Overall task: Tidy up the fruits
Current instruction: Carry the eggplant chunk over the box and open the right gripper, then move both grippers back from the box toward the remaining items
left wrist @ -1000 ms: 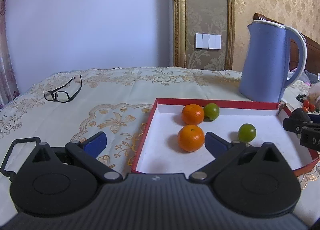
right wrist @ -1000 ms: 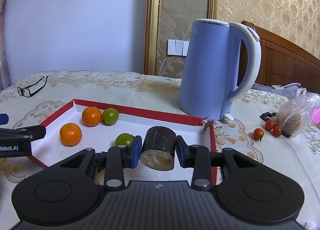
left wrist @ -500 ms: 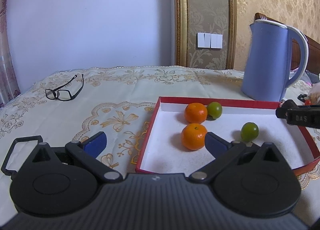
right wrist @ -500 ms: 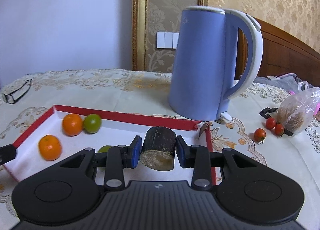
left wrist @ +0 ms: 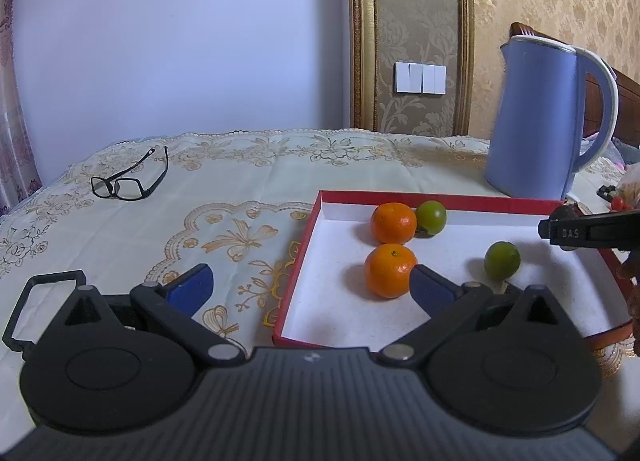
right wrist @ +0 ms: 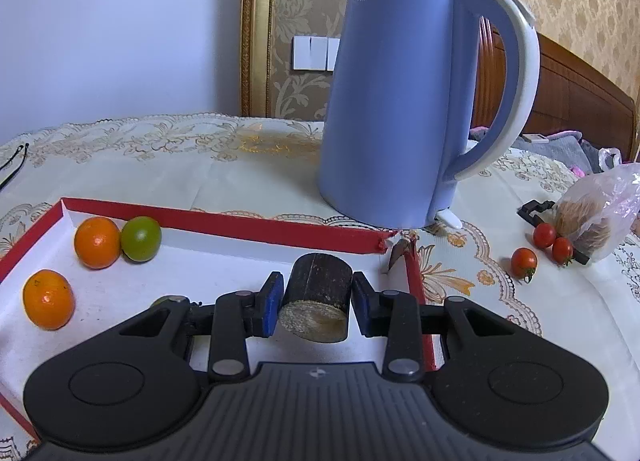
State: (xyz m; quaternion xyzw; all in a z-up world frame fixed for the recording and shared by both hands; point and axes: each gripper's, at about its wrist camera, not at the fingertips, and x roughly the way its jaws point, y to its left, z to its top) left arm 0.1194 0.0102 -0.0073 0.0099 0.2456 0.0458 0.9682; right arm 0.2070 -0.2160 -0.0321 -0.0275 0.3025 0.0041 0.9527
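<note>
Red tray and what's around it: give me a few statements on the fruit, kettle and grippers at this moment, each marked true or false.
1. The red tray holds two oranges and two green citrus fruits. True: oranges, green fruits.
2. The right gripper is empty. False: it is shut on a dark cylindrical chunk.
3. The left gripper is open. True.
4. The cherry tomatoes lie in the tray. False: on the tablecloth beside a plastic bag.
5. The blue kettle stands inside the tray. False: behind it.

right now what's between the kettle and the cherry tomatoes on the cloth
Nothing stands there. The right wrist view shows only bare embroidered tablecloth between the kettle and the cherry tomatoes; the plastic bag lies beyond the tomatoes.
</note>
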